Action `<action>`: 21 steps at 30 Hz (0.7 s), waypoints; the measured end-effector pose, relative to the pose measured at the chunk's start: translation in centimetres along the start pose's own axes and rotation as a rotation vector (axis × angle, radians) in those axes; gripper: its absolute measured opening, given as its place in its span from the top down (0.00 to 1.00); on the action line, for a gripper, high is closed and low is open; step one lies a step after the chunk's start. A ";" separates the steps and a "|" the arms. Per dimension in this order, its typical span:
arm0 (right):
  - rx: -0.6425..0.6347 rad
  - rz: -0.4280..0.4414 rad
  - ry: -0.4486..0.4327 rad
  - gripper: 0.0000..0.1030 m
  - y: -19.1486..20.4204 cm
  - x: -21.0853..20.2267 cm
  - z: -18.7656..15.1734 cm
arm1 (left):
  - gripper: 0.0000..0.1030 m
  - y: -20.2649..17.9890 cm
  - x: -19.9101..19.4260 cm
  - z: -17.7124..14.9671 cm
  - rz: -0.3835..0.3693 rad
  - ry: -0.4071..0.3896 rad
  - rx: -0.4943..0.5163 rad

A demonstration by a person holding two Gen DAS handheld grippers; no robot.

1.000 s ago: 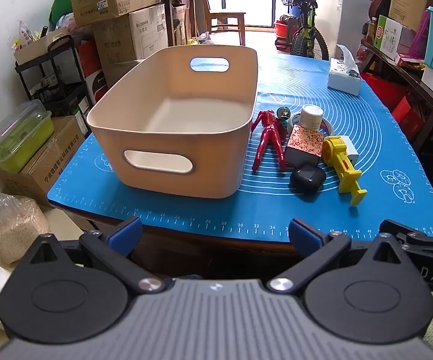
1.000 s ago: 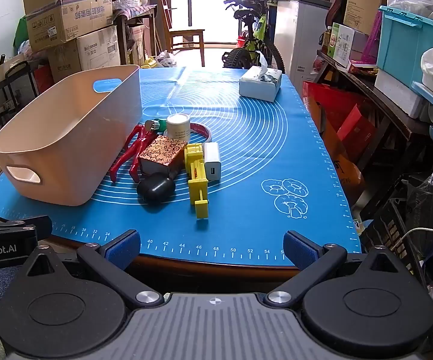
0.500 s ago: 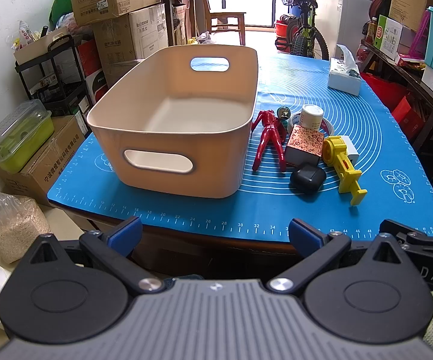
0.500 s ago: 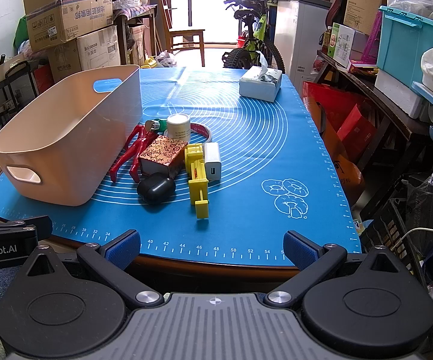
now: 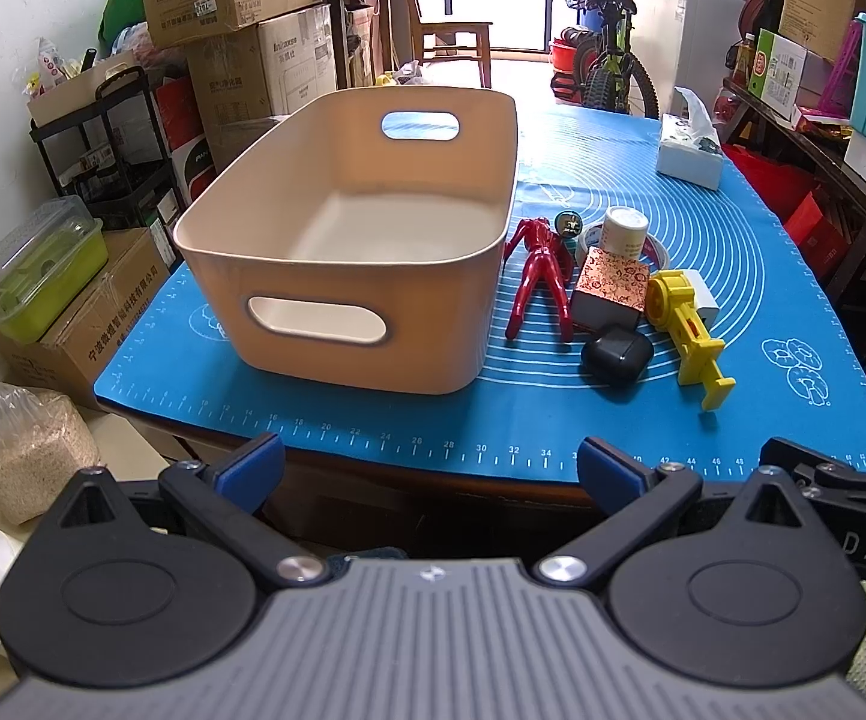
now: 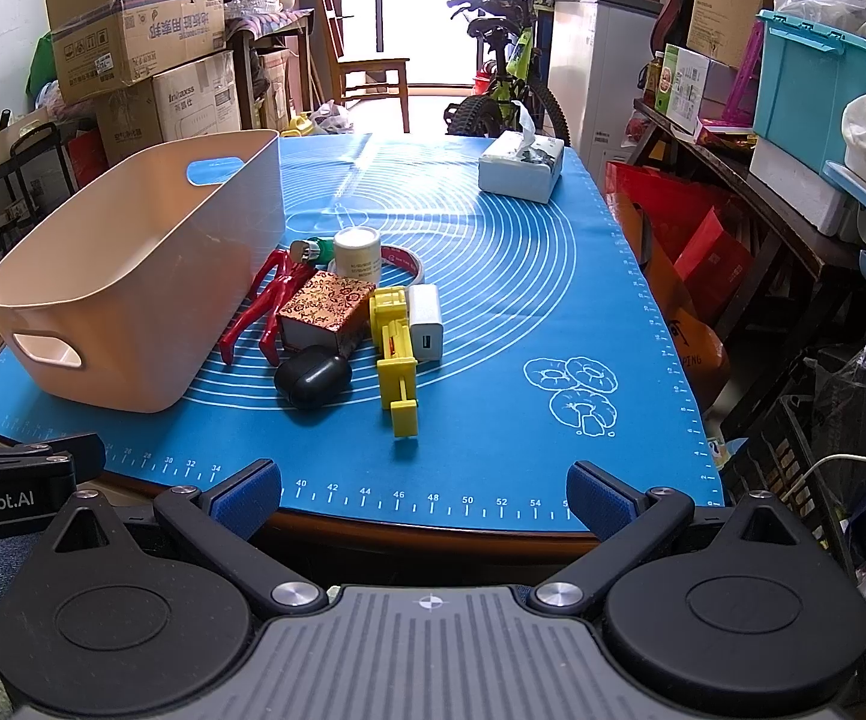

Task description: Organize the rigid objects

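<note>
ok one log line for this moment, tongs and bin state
left tongs open, off table | right tongs open, off table | bin empty | toys beside bin on mat | nothing grasped

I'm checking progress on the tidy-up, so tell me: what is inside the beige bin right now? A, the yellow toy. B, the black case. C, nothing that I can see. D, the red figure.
C: the beige bin shows only its bare floor, while the red figure, yellow toy and black case all lie on the blue mat beside it.
</note>
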State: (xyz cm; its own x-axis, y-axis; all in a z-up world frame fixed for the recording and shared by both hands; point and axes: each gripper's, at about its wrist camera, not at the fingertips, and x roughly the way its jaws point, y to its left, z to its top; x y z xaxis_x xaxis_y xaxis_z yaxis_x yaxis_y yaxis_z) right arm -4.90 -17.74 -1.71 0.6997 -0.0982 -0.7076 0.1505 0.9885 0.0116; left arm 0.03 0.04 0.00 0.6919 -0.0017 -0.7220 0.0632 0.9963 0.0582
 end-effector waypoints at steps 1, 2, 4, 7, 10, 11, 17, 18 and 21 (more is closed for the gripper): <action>0.000 0.000 0.000 0.02 0.0 0.0 0.0 | 0.01 0.0 0.0 0.0 0.000 0.000 0.000; 0.000 0.001 0.000 0.02 0.0 0.0 0.0 | 0.01 0.0 0.0 0.0 0.000 0.000 0.000; 0.000 0.000 0.000 0.02 0.0 0.0 0.0 | 0.01 0.0 0.0 0.0 0.000 0.000 0.000; 0.000 0.001 0.001 0.02 0.0 0.0 0.0 | 0.01 0.0 0.0 0.0 0.000 0.001 0.000; 0.000 0.001 0.001 0.02 0.0 0.0 0.0 | 0.01 0.0 0.0 0.0 0.000 0.001 0.000; 0.000 0.001 0.000 0.02 0.0 0.0 0.0 | 0.01 0.0 0.2 -0.1 0.000 0.002 0.000; 0.001 0.001 0.001 0.02 0.0 0.0 0.0 | 0.01 0.0 0.2 -0.1 0.000 0.003 0.000; 0.001 0.001 0.001 0.02 0.0 0.0 0.0 | 0.01 0.0 0.2 -0.1 -0.001 0.003 0.000; 0.001 0.001 0.001 0.02 0.0 0.0 0.1 | 0.01 0.0 0.2 -0.1 -0.001 0.003 -0.001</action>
State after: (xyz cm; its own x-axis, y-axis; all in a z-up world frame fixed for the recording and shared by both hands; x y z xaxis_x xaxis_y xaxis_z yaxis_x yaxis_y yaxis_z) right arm -4.89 -17.73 -1.65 0.6992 -0.0972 -0.7083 0.1503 0.9886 0.0127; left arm 0.05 0.03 -0.24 0.6896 -0.0023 -0.7242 0.0634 0.9963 0.0572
